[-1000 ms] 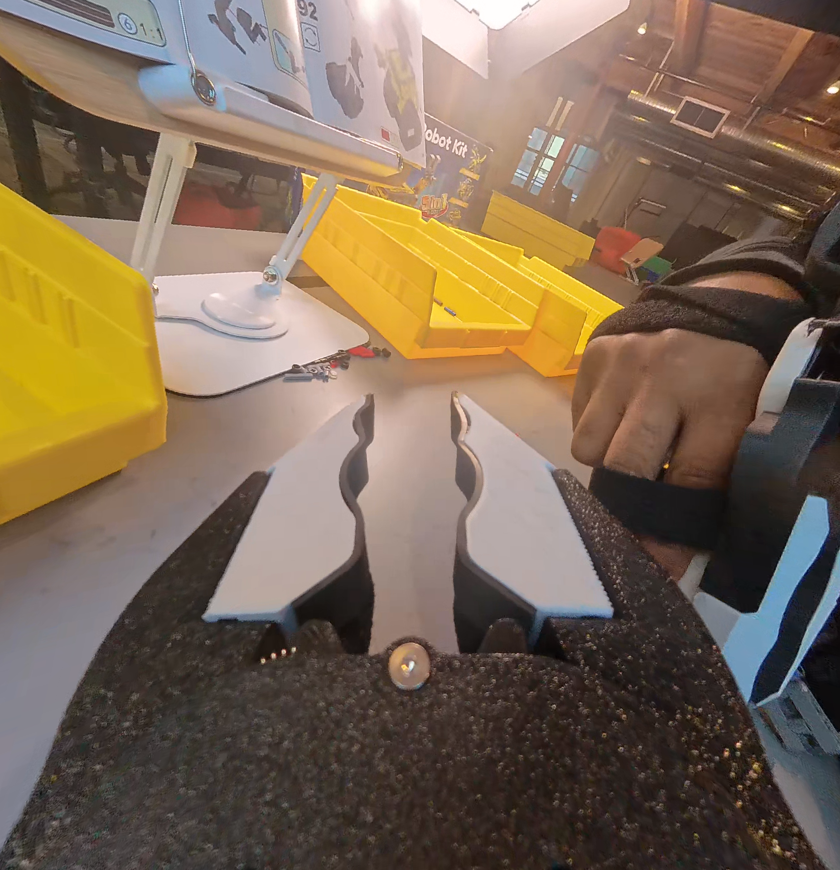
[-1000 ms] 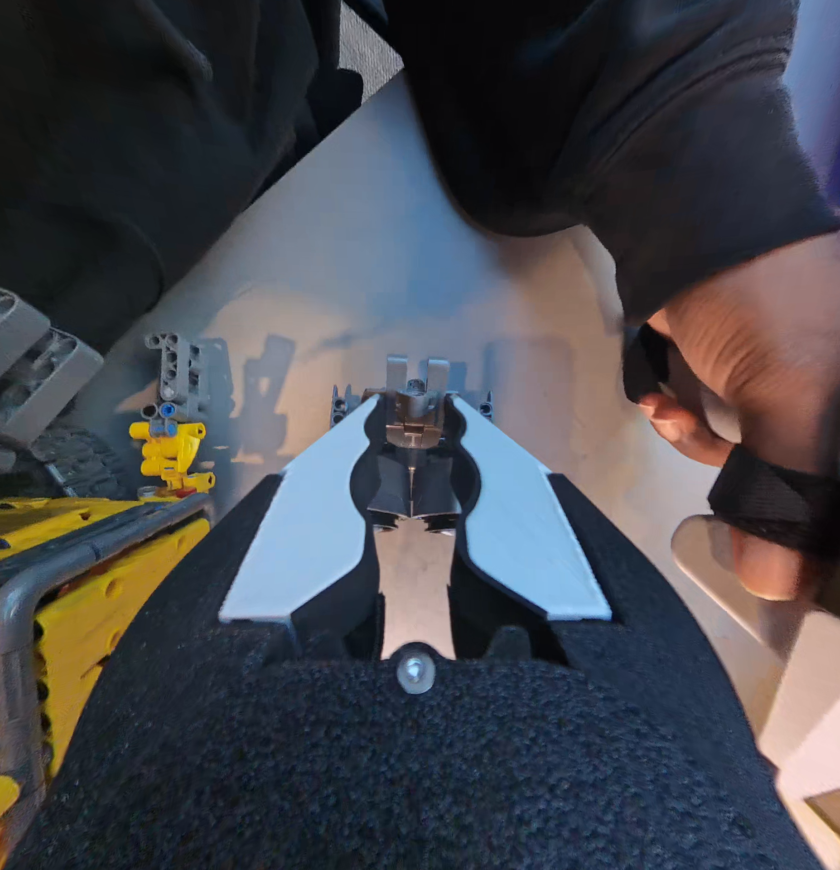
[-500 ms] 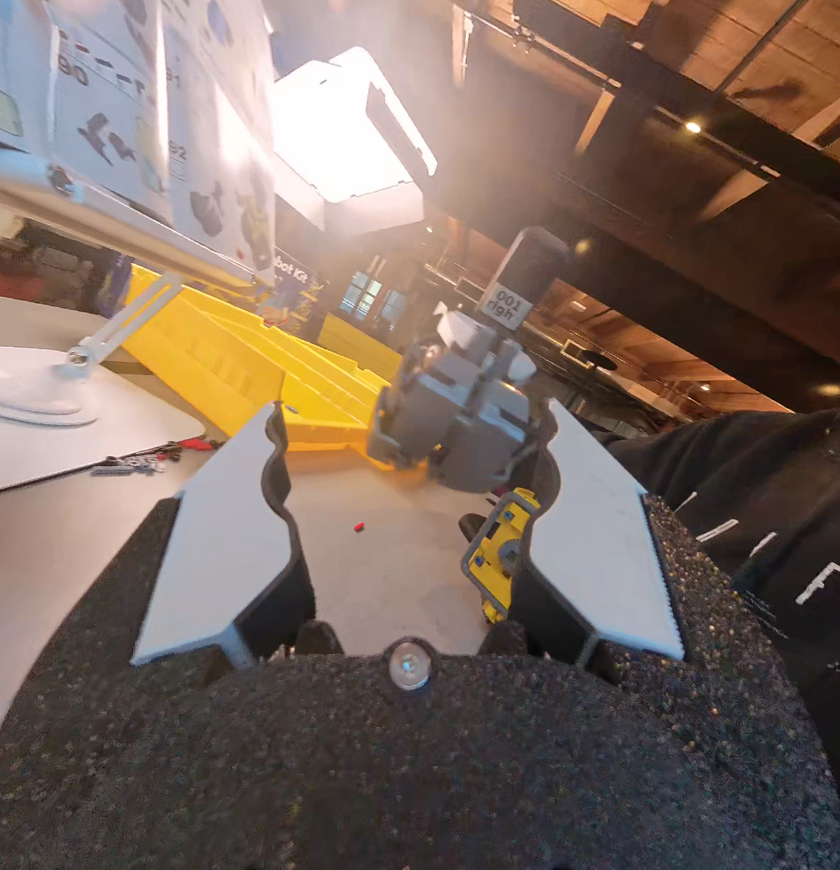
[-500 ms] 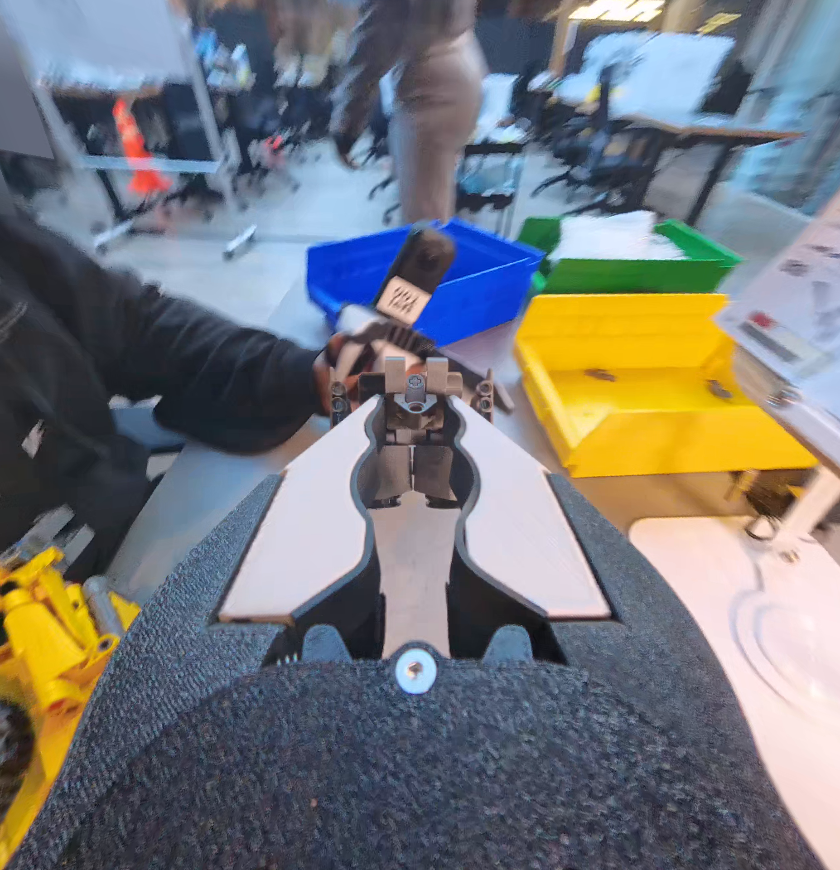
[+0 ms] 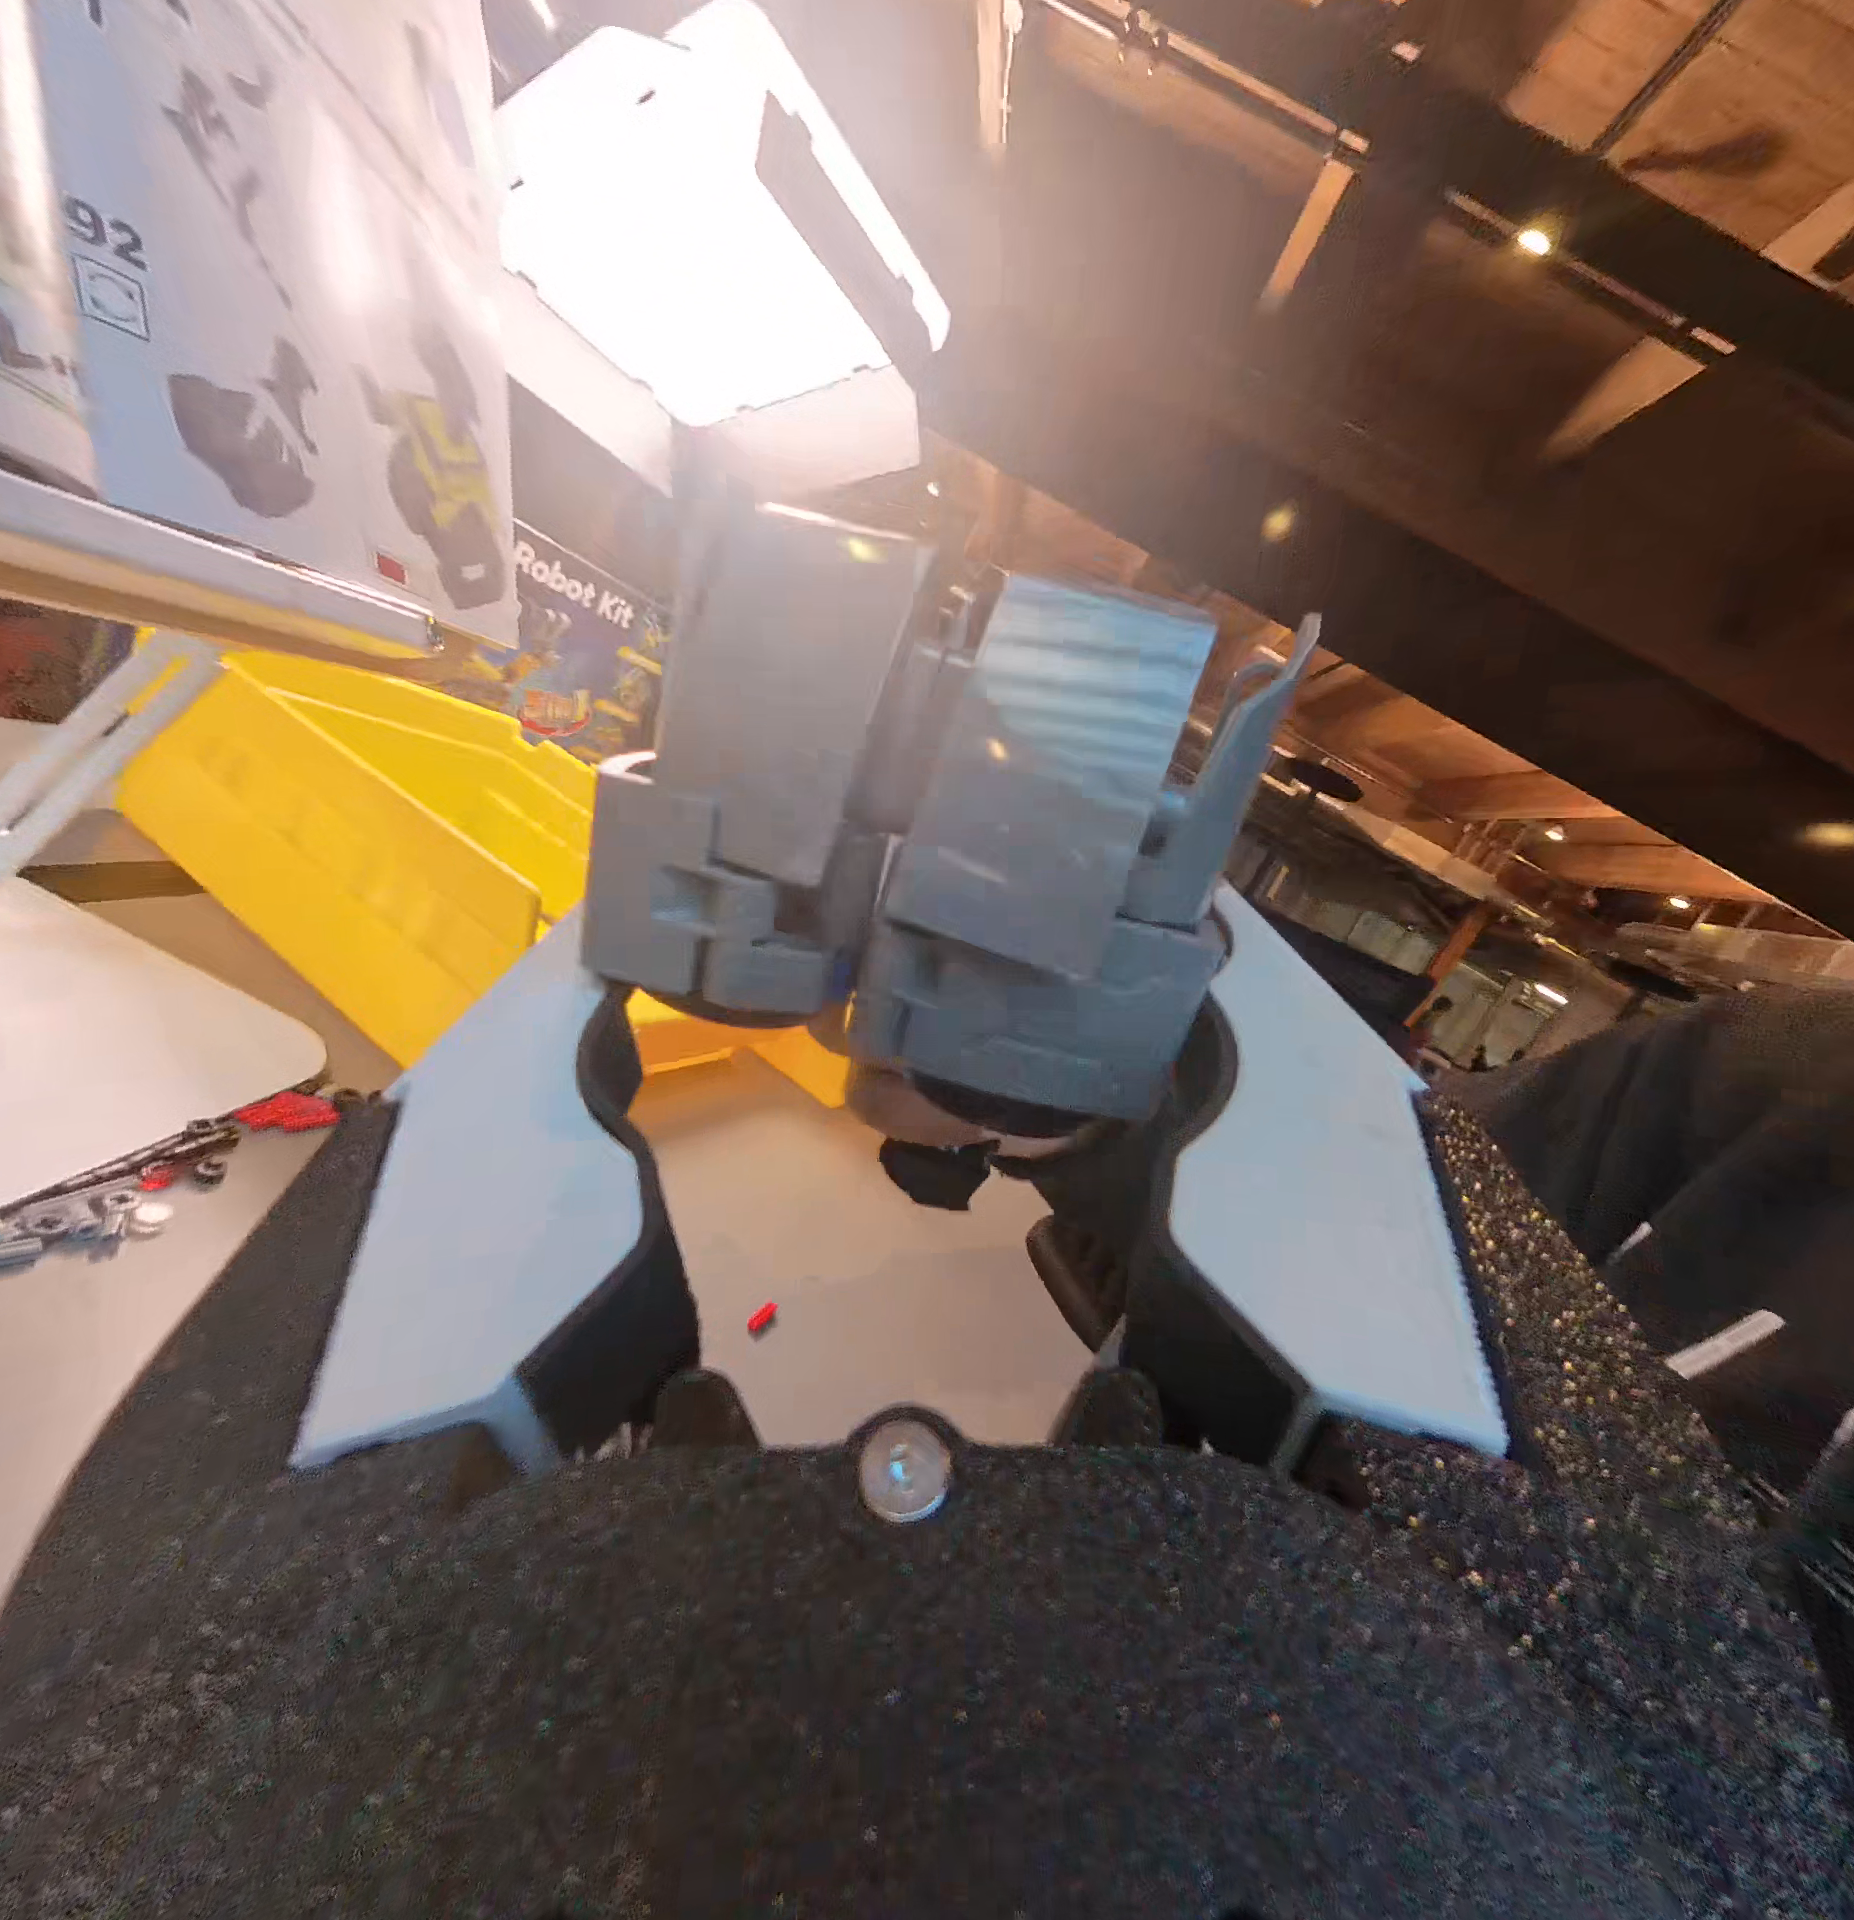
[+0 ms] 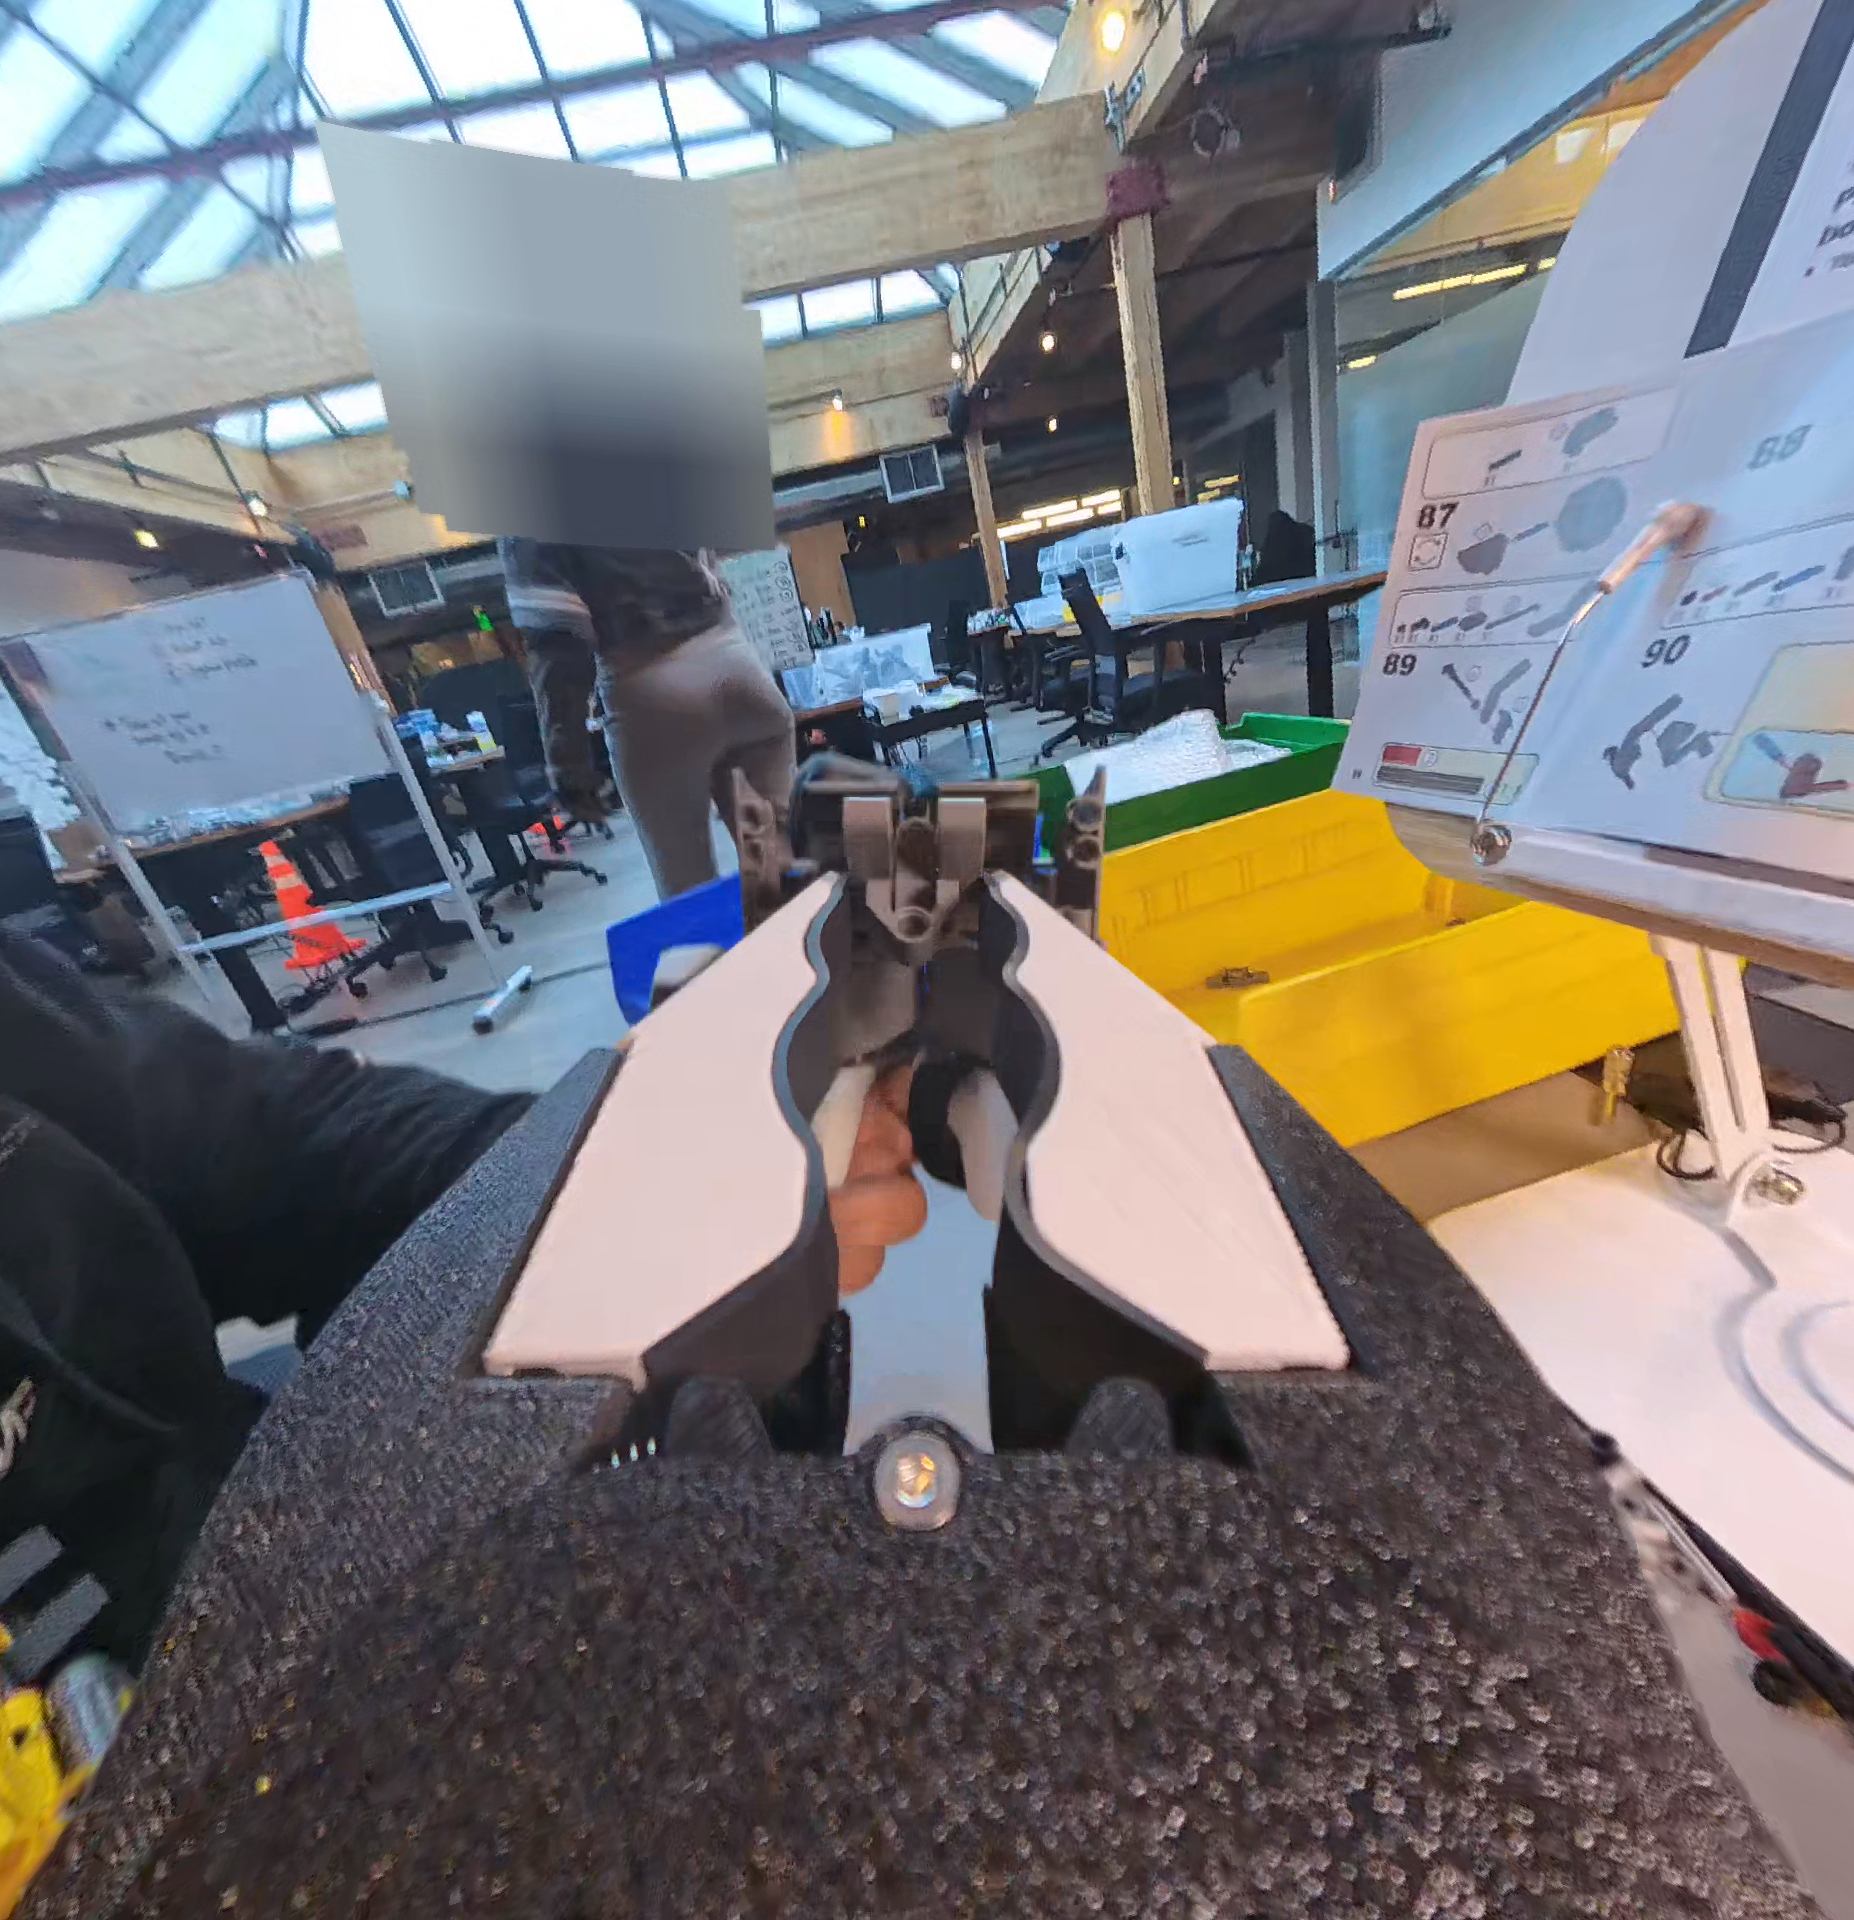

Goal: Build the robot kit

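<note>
**Two handheld grippers meet over a grey brick assembly**

A grey table [image 5: 881, 1278] fills the lower middle of the left wrist view, with yellow bins [image 5: 383, 831] ranked across the centre left and a white book stand [image 5: 102, 1049] carrying an instruction booklet [image 5: 279, 343] in the upper left. In the right wrist view the same stand [image 6: 1723, 1081] and open booklet [image 6: 1671, 665] occupy the right edge, a yellow bin [image 6: 1349, 966] lies centre right, a green bin [image 6: 1255, 769] sits behind it, and a blue bin [image 6: 674, 935] shows just left of centre. A person in tan trousers [image 6: 684, 717] stands in the middle distance, beside a whiteboard [image 6: 196, 696] at centre left.

The left gripper [image 5: 902, 956] has its jaws spread wide, and the grey brick assembly [image 5: 902, 862] hangs in the centre of its frame, between and above the fingertips; whether the fingers touch it cannot be told. The right gripper [image 6: 918, 894] is pinched on the same grey brick assembly [image 6: 912, 873] at the centre of its view, its jaws pressed against the part's sides. Below that, between the right gripper's fingers, a hand [image 6: 876, 1195] is seen.

A heap of small loose parts [image 5: 133, 1195] lies at centre left of the left wrist view by the stand's base, and a single tiny red piece [image 5: 762, 1317] lies on the table between the left gripper's fingers.
</note>
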### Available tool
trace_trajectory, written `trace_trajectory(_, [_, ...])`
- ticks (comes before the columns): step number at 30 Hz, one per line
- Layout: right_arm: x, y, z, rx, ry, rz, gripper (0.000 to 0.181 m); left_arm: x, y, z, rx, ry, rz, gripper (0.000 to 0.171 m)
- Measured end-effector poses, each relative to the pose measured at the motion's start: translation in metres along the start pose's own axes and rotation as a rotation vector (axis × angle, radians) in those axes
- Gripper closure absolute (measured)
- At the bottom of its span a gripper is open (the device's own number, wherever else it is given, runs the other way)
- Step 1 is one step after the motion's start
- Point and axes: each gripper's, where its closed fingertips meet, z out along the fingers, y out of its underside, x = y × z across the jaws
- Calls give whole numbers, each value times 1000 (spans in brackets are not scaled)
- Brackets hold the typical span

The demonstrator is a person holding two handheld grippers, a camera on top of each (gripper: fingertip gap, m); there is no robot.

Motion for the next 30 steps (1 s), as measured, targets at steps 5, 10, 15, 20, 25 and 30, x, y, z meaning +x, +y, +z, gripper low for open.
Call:
trace_trajectory(5, [-1,48,-14,-212,30,-152,158,-12,17,-21,-145,-5,-165,69])
trace_trajectory(10, [11,62,-28,-313,152,-498,150,-24,28,-27,-148,-56,-410,70])
trace_trajectory(15, [20,64,-26,-407,289,-832,140,-29,36,-25,-139,-75,-522,70])
trace_trajectory(20, [22,63,-24,-415,346,-968,142,-27,49,-21,-163,-83,-562,70])
trace_trajectory(25, [21,76,-26,-471,287,-987,150,-31,54,-23,-197,-108,-547,70])
trace_trajectory(30, [23,82,-26,-477,263,-945,151,-36,56,-25,-209,-136,-529,70])
